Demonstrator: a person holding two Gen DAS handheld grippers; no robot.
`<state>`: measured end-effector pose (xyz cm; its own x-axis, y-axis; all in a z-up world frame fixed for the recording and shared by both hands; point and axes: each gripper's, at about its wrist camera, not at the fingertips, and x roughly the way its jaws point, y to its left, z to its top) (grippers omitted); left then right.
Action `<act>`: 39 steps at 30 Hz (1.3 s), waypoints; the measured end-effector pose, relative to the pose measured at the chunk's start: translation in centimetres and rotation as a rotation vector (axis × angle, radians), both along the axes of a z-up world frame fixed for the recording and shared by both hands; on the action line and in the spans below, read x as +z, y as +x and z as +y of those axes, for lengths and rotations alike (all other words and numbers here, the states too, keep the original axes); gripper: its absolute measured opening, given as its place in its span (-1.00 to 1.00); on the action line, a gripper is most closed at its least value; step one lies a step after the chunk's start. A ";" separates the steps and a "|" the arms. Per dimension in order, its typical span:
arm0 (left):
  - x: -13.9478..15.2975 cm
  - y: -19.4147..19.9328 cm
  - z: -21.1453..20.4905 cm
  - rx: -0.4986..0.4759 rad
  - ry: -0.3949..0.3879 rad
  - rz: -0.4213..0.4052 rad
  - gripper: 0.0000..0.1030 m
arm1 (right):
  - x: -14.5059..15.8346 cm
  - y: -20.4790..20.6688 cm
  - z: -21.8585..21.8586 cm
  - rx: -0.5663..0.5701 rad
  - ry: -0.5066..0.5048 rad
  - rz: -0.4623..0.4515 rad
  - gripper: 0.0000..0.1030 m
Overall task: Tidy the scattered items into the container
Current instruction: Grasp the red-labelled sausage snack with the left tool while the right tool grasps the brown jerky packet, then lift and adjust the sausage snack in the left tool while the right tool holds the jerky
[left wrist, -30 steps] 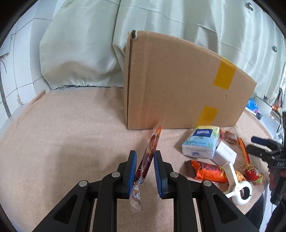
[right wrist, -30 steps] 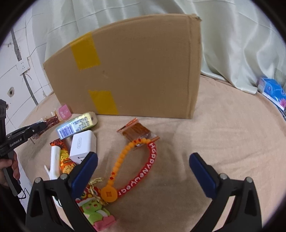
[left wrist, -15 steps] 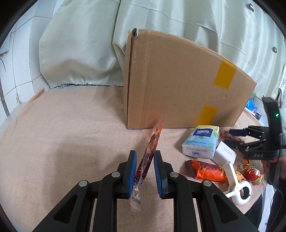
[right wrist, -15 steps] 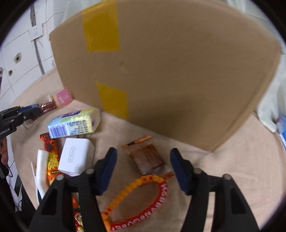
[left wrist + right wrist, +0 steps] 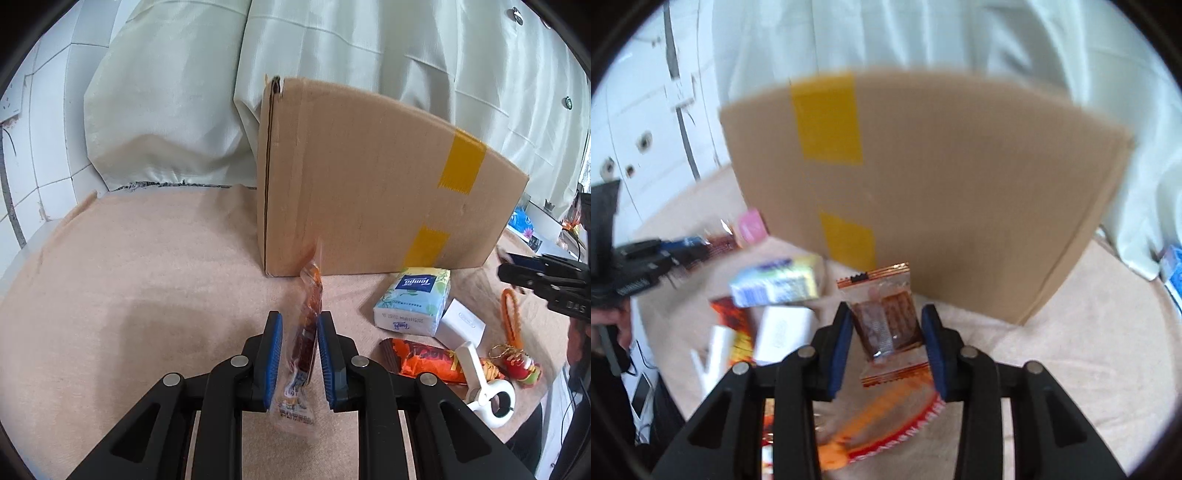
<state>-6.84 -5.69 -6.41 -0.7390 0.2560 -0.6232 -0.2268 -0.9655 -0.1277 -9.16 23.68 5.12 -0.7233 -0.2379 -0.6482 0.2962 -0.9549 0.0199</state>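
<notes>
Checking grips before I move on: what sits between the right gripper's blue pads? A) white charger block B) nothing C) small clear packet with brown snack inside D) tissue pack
C: in the right wrist view the small clear packet with brown snack inside sits between the blue pads of the right gripper.

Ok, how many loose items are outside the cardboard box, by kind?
Snack packets: 3 (stick packet, brown sachet, orange bar)
Tissue pack: 1
White charger: 1
White clip: 1
Orange charm strap: 1
Total: 7
</notes>
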 end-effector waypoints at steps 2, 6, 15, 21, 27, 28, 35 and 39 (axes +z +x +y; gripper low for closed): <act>0.4 0.3 0.0 0.000 -0.001 0.011 -0.60 | 0.6 1.1 0.0 -0.010 -0.017 0.032 -0.19; 1.0 0.7 0.1 -0.004 -0.002 0.025 -0.60 | 2.0 2.7 0.2 -0.018 -0.067 0.093 -0.19; -0.2 0.3 1.4 -0.055 0.022 -0.024 -0.58 | 1.1 3.0 -0.4 -0.013 -0.054 0.051 -0.19; -1.1 -0.3 3.2 -0.068 -0.006 -0.091 -0.58 | 0.1 3.6 -0.6 -0.004 -0.061 0.026 -0.19; -2.1 -1.1 3.9 -0.044 -0.028 -0.129 -0.04 | -0.4 3.6 -0.8 0.002 -0.072 0.012 -0.19; -2.1 -1.1 3.9 -0.046 -0.019 -0.134 0.12 | -0.4 3.7 -0.8 0.003 -0.072 0.012 -0.19; -2.4 -1.6 3.7 -0.026 -0.032 -0.156 0.42 | -0.5 3.6 -0.4 0.000 -0.078 0.008 -0.19; -2.6 -1.4 3.2 -0.057 -0.016 -0.120 0.28 | -0.6 3.5 -0.4 0.002 -0.080 0.005 -0.19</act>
